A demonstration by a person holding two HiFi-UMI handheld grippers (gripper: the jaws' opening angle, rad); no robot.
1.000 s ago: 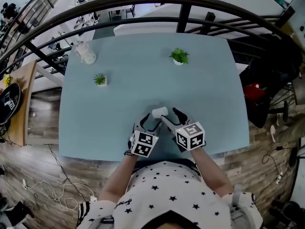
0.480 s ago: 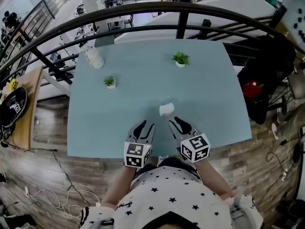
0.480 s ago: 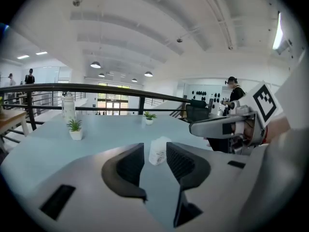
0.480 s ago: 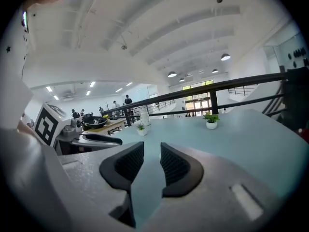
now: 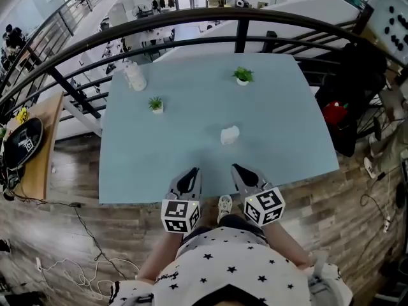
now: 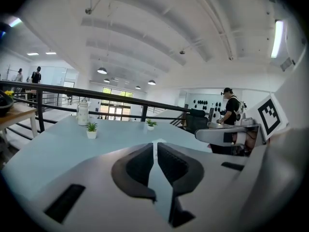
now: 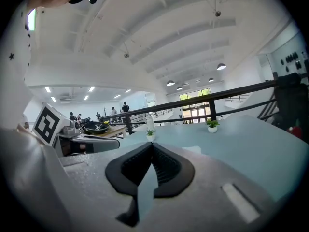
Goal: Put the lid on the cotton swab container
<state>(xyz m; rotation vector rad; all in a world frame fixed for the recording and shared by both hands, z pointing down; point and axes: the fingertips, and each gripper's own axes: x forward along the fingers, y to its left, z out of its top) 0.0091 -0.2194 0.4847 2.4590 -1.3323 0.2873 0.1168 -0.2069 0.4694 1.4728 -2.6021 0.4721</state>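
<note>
The white cotton swab container (image 5: 229,134) sits alone on the light blue table (image 5: 280,126), nothing touching it; it is too small to tell how its lid sits. Both grippers hover at the table's near edge, well short of the container. The left gripper (image 5: 190,173) has just been closing and its jaws now meet with nothing between them (image 6: 155,146). The right gripper (image 5: 238,169) has also just been closing and is empty (image 7: 151,146). In the left gripper view the container (image 6: 159,141) peeks just past the jaw tips.
Two small potted plants (image 5: 155,104) (image 5: 242,76) and a white jug (image 5: 134,77) stand on the table's far half. A black railing (image 5: 242,27) curves behind it. A wooden side table with a black dish (image 5: 22,142) stands at the left.
Both grippers have let go of the container and drawn back from it to the table's near edge, lifting slightly. Their jaws went from wide open to shut. The container stays on the table.
</note>
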